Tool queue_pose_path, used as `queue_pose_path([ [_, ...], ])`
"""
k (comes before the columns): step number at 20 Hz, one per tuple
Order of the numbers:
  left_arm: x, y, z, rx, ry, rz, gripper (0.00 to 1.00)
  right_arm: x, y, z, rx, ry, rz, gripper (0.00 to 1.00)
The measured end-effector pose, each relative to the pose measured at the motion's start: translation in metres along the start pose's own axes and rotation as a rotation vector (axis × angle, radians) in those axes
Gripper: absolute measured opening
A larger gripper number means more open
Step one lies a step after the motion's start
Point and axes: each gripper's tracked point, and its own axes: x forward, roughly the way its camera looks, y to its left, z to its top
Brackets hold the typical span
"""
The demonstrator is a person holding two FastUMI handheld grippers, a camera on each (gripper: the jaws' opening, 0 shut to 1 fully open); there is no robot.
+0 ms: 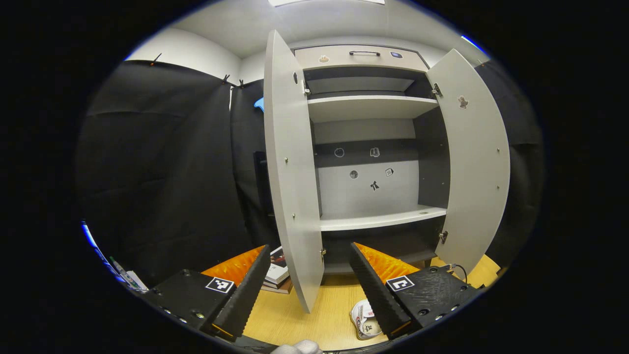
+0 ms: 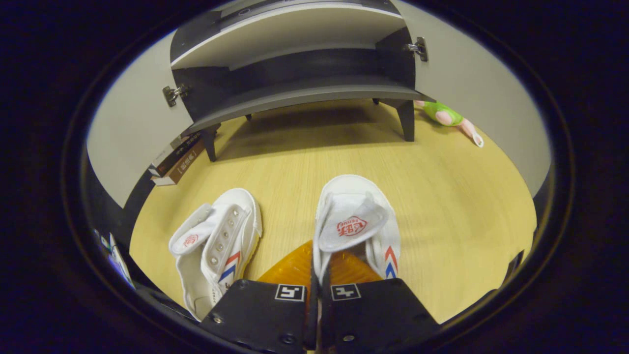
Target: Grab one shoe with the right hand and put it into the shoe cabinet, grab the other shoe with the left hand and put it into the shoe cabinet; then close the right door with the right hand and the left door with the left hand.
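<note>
Right gripper clamped narrow on the side wall of the right-hand shoe, fingers pinching the canvas edge beside the tongue for a lift without crushing the toe. Second shoe lying just beside it on the worktop, tilted on its side, left for the other hand. Left gripper held wide and empty, raised and facing the shoe cabinet, probably kept clear of the first pick. Left door and right door both swung open, giving free entry to the bare lower shelf. Books stacked by a cabinet leg; toy behind the right door.
</note>
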Motion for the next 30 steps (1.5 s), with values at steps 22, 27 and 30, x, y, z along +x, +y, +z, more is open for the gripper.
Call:
queue_pose_path([
  [22, -0.011, -0.043, -0.021, -0.051, 0.015, -0.045, 0.96, -0.19, 0.063, 0.308, -0.272, -0.481, 0.077, 0.05],
  [27, -0.012, -0.042, -0.026, -0.078, 0.028, 0.002, 0.97, -0.172, 0.071, 0.41, -0.275, -0.553, 0.038, 0.05],
  [30, -0.01, -0.04, -0.023, -0.076, 0.023, 0.042, 0.97, -0.139, 0.072, 0.457, -0.278, -0.546, 0.013, 0.05],
])
